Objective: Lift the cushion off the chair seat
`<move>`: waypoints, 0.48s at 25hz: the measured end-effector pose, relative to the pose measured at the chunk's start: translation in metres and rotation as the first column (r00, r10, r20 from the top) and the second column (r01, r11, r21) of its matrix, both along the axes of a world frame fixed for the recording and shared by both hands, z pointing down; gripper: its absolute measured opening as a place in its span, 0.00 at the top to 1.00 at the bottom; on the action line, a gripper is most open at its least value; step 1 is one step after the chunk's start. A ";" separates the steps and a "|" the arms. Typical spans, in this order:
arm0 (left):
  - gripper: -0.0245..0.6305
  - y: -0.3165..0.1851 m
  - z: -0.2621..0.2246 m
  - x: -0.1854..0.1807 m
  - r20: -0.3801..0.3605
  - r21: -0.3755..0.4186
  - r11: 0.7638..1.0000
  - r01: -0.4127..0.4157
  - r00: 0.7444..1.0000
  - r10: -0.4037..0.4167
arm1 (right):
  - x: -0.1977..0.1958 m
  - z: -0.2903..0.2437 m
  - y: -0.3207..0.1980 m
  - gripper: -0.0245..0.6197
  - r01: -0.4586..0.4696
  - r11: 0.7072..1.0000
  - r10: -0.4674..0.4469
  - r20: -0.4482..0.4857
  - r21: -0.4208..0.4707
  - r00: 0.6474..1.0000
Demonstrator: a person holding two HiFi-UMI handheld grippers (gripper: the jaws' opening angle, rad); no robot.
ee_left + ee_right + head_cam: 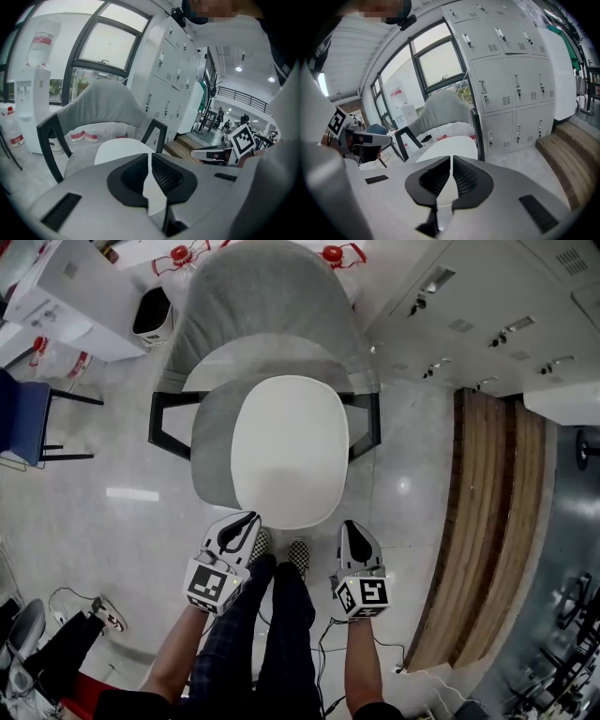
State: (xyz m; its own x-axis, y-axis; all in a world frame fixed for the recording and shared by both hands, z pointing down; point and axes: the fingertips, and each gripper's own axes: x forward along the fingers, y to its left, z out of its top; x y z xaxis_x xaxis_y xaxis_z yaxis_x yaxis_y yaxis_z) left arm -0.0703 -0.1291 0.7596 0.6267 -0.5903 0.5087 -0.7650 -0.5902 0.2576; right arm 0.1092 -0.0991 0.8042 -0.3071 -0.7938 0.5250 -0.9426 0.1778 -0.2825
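so, nothing's lifted yet: the cushion (289, 451) lies flat on the chair (270, 306); my left gripper (249, 519) and right gripper (350, 527) hover near it, fingers pressed together, empty.

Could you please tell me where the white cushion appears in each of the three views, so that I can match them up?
Head view: the white cushion lies at the centre of the picture.
Left gripper view: it is left of centre, below the middle.
Right gripper view: it is at the centre, below the middle.
Shared landmark: the grey chair backrest rises behind the cushion in all three.
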 end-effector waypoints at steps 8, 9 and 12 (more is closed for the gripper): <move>0.91 0.000 0.006 0.002 -0.007 -0.009 1.000 -0.007 1.000 0.007 | -0.001 0.013 -0.004 0.90 0.027 1.000 -0.027 -0.009 -0.012 1.000; 0.91 0.000 0.006 0.002 -0.007 -0.010 1.000 -0.009 1.000 0.008 | -0.001 0.015 -0.006 0.90 0.030 0.999 -0.030 -0.007 -0.012 1.000; 0.91 0.000 0.008 0.002 -0.006 -0.010 1.000 -0.013 1.000 0.013 | -0.002 0.021 -0.010 0.90 0.028 1.000 -0.028 0.005 -0.012 1.000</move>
